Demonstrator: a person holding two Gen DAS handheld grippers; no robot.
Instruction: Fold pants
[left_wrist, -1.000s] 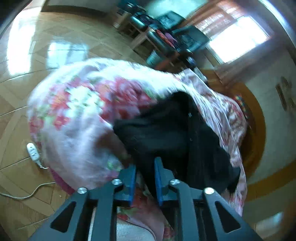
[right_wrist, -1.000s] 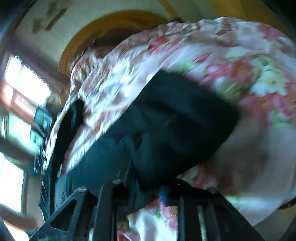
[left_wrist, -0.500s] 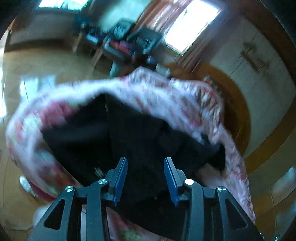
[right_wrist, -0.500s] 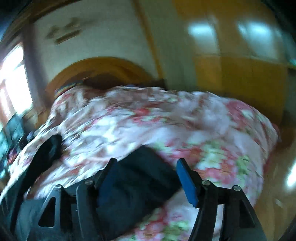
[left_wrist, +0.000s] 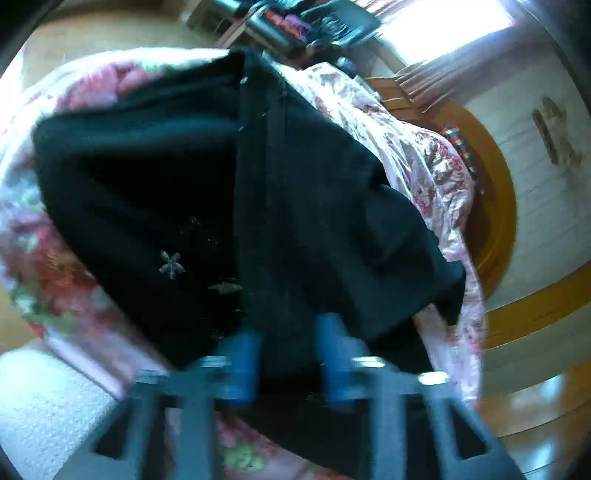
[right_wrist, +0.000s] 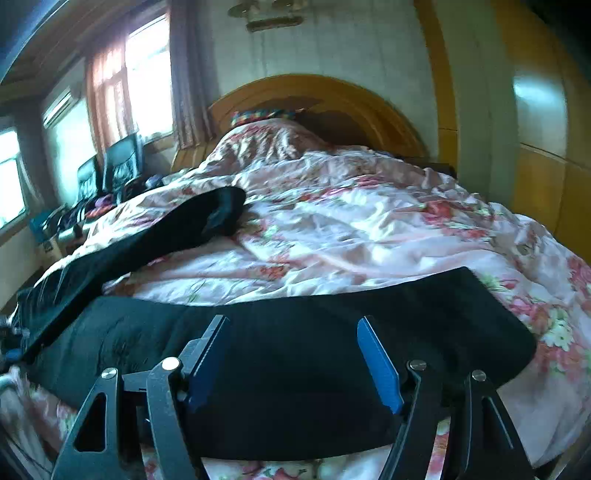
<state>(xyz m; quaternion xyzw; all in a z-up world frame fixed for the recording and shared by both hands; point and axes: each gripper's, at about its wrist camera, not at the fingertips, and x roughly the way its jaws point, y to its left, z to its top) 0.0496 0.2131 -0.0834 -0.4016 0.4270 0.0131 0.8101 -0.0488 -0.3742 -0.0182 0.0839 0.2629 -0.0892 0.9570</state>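
The black pants (left_wrist: 229, 177) lie on the pink floral bedspread (left_wrist: 424, 170), folded over themselves, with a small grey embroidered mark near the fold. My left gripper (left_wrist: 288, 350) hovers at their near edge, its blue fingers apart with black cloth showing between them; the view is blurred. In the right wrist view the pants (right_wrist: 295, 354) stretch across the near part of the bed, and one end runs off to the far left. My right gripper (right_wrist: 295, 354) is open wide just above the cloth, holding nothing.
The wooden headboard (right_wrist: 314, 92) is at the far end of the bed, and yellow wardrobe doors (right_wrist: 535, 122) at the right. Windows and a cluttered table with dark chairs (right_wrist: 110, 170) stand at the left. The bedspread (right_wrist: 369, 221) is rumpled.
Both grippers have let go of the pants and opened. The pants now lie spread on the bed, and the right gripper has pulled back and levelled out.
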